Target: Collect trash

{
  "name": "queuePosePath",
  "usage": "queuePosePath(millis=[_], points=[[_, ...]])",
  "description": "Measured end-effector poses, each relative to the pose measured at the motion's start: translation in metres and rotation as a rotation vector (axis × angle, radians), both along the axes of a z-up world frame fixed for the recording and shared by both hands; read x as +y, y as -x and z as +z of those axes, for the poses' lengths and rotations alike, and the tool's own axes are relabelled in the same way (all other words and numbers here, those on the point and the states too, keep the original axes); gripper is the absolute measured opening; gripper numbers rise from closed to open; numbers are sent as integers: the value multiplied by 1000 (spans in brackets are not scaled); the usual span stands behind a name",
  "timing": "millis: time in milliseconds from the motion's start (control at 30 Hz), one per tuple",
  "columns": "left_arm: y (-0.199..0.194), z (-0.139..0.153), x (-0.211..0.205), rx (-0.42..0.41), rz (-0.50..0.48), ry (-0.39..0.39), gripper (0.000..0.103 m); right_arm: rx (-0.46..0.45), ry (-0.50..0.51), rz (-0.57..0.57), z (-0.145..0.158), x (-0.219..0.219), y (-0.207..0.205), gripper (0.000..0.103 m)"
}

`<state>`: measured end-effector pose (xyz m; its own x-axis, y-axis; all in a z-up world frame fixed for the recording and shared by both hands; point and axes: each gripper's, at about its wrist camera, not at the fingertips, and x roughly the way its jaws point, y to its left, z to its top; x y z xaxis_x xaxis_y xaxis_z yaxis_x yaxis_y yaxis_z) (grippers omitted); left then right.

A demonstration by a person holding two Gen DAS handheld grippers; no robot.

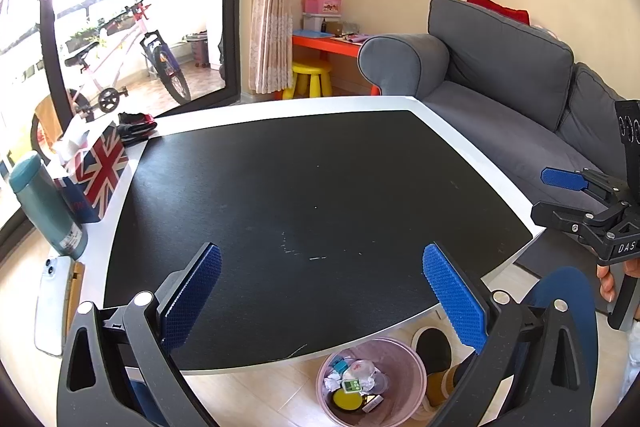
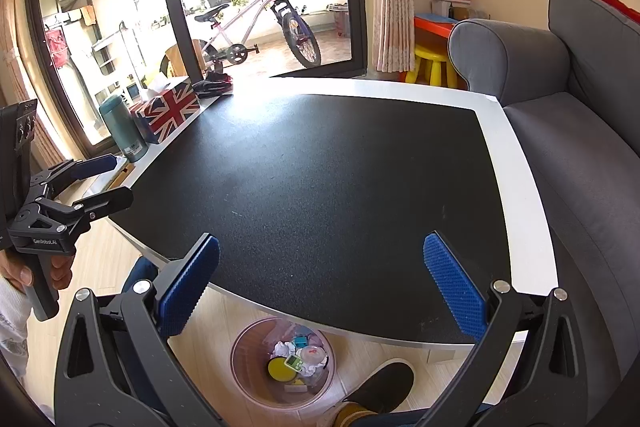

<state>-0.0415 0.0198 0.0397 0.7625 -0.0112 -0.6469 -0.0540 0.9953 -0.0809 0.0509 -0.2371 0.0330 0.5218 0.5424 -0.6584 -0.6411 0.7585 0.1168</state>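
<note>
A translucent pink trash bin (image 1: 414,379) (image 2: 244,359) stands on the floor below the table's near edge. Inside it lie crumpled paper (image 1: 332,383), a yellow round lid (image 2: 281,367), a small green timer (image 2: 294,360) and other bits. The black mat (image 1: 300,187) (image 2: 320,167) on the white table carries no trash that I can see. My left gripper (image 1: 322,287) (image 2: 122,175) hovers open over the mat's near edge, holding nothing. My right gripper (image 2: 320,283) (image 1: 538,194) is open too, out past the table's right side, and also holds nothing.
Along the table's left strip sit a Union Jack tissue box (image 1: 100,171), a teal bottle (image 1: 48,207), a white phone (image 1: 52,303) and black gloves (image 1: 136,127). A grey sofa (image 1: 500,87) flanks the right side. A person's dark shoe (image 2: 384,383) rests beside the bin.
</note>
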Motion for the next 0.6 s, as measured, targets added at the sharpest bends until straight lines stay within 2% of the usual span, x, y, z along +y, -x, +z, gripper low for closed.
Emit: queuePosePath(millis=[600], points=[[-2,-1,-3,4,-9,6,97,2,1,-5,-3,0,0,100]])
